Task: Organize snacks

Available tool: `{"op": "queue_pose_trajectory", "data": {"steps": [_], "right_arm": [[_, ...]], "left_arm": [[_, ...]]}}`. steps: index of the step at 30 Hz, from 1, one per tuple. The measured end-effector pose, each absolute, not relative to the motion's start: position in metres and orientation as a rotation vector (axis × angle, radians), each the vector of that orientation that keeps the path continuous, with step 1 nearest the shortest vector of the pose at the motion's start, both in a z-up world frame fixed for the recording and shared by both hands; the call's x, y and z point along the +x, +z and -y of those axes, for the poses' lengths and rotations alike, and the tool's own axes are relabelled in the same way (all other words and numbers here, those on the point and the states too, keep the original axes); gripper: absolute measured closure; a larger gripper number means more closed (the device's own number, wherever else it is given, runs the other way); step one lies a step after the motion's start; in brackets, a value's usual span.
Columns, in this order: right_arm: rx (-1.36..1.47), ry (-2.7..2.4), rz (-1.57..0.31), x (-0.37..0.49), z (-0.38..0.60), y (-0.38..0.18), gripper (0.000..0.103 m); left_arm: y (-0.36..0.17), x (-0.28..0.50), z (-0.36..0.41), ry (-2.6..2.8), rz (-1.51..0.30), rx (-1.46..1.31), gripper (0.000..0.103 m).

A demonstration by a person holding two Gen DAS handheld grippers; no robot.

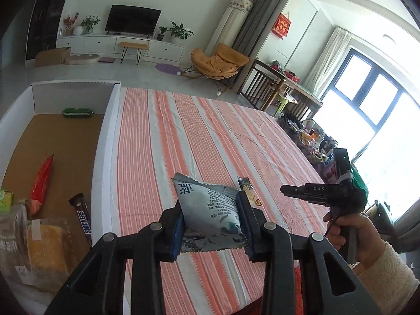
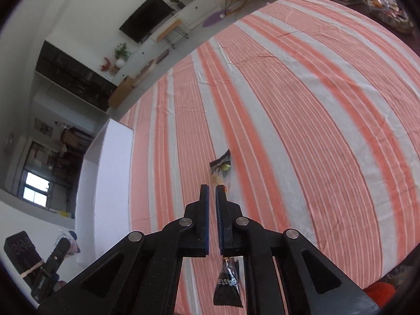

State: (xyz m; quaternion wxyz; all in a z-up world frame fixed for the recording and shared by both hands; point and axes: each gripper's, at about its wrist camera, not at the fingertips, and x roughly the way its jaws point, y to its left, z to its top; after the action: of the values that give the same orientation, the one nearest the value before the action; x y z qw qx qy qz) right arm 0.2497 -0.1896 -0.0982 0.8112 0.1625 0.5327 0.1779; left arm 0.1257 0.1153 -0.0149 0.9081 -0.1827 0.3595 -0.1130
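Note:
My left gripper (image 1: 210, 202) is shut on a blue-grey snack packet (image 1: 210, 210), held up over the striped tablecloth (image 1: 197, 131). A white box (image 1: 105, 157) with a brown floor lies to its left. In the box are a Snickers bar (image 1: 84, 218), a red packet (image 1: 42, 178), a green packet (image 1: 78, 112) and wrapped bread (image 1: 44, 246). My right gripper (image 2: 212, 187), seen too as the right gripper (image 1: 282, 190), has its jaws almost together. A small black packet (image 2: 227, 286) hangs pinched at the back of its pads. Another small dark packet (image 2: 221, 168) lies on the cloth just ahead.
The same loose packet (image 1: 249, 191) lies behind the left gripper's right finger. The box wall (image 2: 113, 170) stands along the table's left side. A cluttered side table (image 1: 309, 136) sits beyond the right edge. A hand and a fleecy sleeve (image 1: 388, 270) hold the right gripper.

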Motion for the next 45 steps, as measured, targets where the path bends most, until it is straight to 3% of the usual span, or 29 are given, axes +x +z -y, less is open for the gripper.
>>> {"op": "queue_pose_trajectory", "data": {"steps": [2,5,8,9,12,19,24,28,29,31,32,33,36,38,39,41,45], "right_arm": [[0.266,0.36,-1.189,0.262,0.178,-0.117,0.057],[0.161,0.383,-1.259,0.265,0.152,-0.141,0.049],[0.0,0.362,-1.309,0.257,0.122,-0.165,0.051],[-0.051,0.349,-1.318,0.254,0.115,-0.172,0.069],[-0.086,0.328,-1.284,0.246,0.112,-0.166,0.094],[0.342,0.543,-1.178,0.239,0.124,-0.088,0.094],[0.432,0.834,-1.083,0.211,0.028,-0.017,0.094],[0.358,0.968,-1.063,0.19,-0.07,0.003,0.093],[0.328,0.98,-1.049,0.184,-0.092,-0.001,0.09],[0.266,0.979,-1.025,0.176,-0.129,-0.011,0.077],[0.239,0.979,-1.02,0.172,-0.142,-0.02,0.054],[0.215,0.971,-1.021,0.167,-0.153,-0.027,0.042],[0.156,0.935,-1.011,0.16,-0.165,-0.039,0.041],[0.088,0.919,-0.964,0.149,-0.161,-0.037,0.038],[0.035,0.901,-0.927,0.146,-0.159,-0.034,0.03],[-0.075,0.855,-0.853,0.135,-0.154,-0.027,0.025],[-0.275,0.769,-0.766,0.109,-0.147,-0.02,0.025]], "left_arm": [[-0.012,0.118,-0.123,-0.221,-0.733,-0.378,0.068],[-0.009,0.107,-0.137,-0.2,-0.723,-0.382,0.068],[-0.009,0.101,-0.152,-0.177,-0.724,-0.394,0.068],[-0.009,0.1,-0.157,-0.169,-0.724,-0.399,0.068],[-0.005,0.09,-0.178,-0.135,-0.717,-0.409,0.068],[-0.006,0.073,-0.253,0.052,-0.709,-0.399,0.068],[-0.024,0.082,-0.295,0.185,-0.737,-0.367,0.068],[-0.045,0.091,-0.308,0.26,-0.769,-0.339,0.067],[-0.048,0.092,-0.31,0.282,-0.777,-0.325,0.067],[-0.055,0.092,-0.311,0.315,-0.787,-0.299,0.056],[-0.056,0.093,-0.311,0.332,-0.788,-0.286,0.039],[-0.057,0.09,-0.311,0.35,-0.781,-0.275,0.022],[-0.053,0.079,-0.304,0.403,-0.745,-0.231,0.006],[-0.05,0.074,-0.298,0.453,-0.737,-0.197,0.002],[-0.049,0.073,-0.295,0.476,-0.73,-0.184,0.001],[-0.045,0.068,-0.29,0.523,-0.72,-0.177,0.001],[-0.043,0.062,-0.281,0.626,-0.73,-0.172,0.0]]}}
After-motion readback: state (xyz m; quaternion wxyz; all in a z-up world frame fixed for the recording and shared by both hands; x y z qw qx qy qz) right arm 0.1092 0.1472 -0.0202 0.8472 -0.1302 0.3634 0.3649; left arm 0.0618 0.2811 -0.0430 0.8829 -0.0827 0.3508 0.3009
